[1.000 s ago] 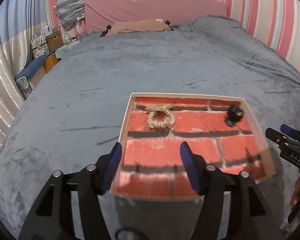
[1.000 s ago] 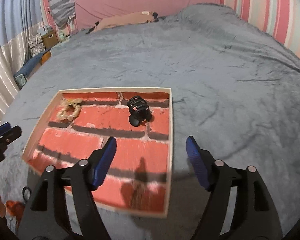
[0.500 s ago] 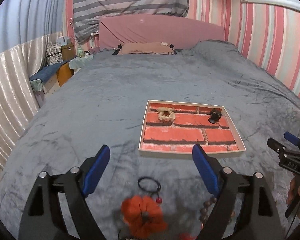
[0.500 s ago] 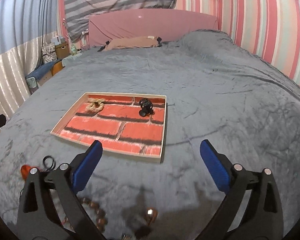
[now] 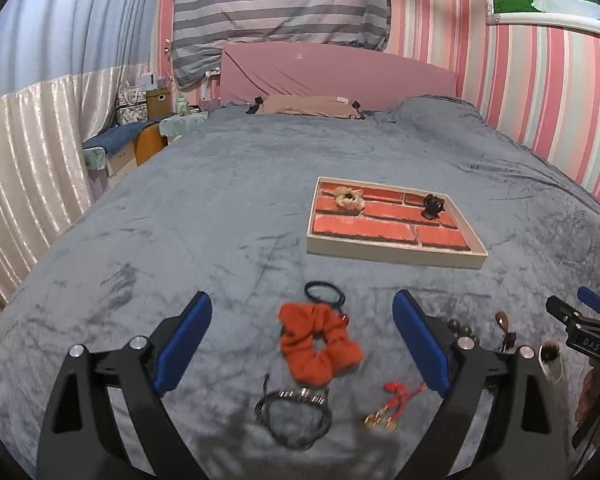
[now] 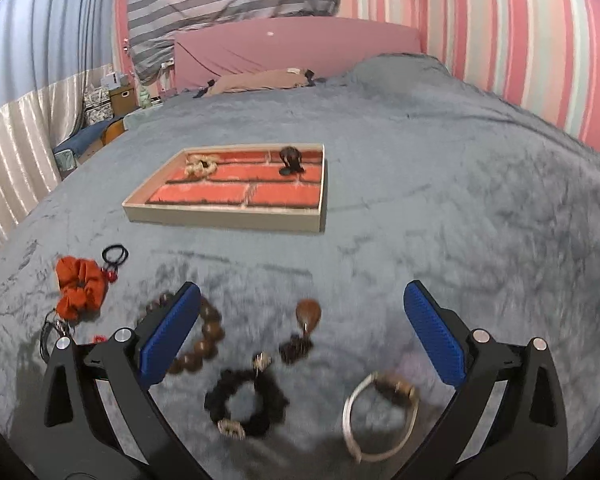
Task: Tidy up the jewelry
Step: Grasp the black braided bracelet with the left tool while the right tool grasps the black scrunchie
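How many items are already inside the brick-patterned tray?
2: a beige fabric scrunchie in the far-left corner of the brick-patterned tray, and a black claw hair clip near its far-right corner.

Two matte black plastic grippers, each forked into a pair of angular arms with triangular cut-outs. Left gripper [image 5: 302, 344]: flat, textured royal-blue pads [image 5: 182, 344] on the inner faces, round silver screws [image 5: 137, 342] at the arm joints. Right gripper [image 6: 300, 334]: same black frame, same blue ribbed pads [image 6: 434, 334], same silver screw heads [image 6: 479, 336]. From the left wrist view, white "DAS" lettering [image 5: 592, 346] on the right gripper's black body, a blue tip above, bare skin of the right hand [image 5: 592, 394] beneath.
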Action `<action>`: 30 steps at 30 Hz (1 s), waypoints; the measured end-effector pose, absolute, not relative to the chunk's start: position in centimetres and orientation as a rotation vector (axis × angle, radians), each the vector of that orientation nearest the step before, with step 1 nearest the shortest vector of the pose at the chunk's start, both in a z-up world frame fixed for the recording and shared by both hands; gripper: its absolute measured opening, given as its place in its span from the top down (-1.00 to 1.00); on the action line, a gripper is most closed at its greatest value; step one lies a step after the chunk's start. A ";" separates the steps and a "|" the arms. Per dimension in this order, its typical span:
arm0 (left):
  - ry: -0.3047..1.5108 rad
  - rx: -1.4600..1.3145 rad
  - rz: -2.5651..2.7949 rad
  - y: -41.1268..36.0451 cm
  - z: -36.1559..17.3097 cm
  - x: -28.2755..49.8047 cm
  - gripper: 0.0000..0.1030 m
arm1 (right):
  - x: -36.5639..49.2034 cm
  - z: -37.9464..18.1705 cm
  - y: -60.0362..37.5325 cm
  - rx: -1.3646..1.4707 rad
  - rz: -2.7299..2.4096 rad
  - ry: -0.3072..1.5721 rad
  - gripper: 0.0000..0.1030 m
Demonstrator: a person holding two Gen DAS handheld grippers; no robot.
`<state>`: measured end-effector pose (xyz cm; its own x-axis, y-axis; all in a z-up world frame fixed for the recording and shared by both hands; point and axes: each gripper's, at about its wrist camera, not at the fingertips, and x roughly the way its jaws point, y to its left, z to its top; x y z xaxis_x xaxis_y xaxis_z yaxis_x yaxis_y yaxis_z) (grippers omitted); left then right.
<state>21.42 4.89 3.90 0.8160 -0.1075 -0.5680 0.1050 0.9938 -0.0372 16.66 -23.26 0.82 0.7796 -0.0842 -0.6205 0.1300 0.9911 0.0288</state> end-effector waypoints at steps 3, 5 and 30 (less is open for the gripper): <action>0.617 -0.024 -0.106 5.7 2.7 20.2 -0.75 | 15.3 -0.8 -22.6 0.067 -0.130 0.686 -0.92; 0.625 -0.049 -0.114 6.4 1.9 19.7 -0.75 | 14.5 -2.0 -22.0 0.067 -0.127 0.703 -0.92; 0.754 -0.006 -0.095 7.6 -7.1 19.9 -0.75 | 13.3 -6.4 -20.8 0.052 -0.154 0.725 -0.83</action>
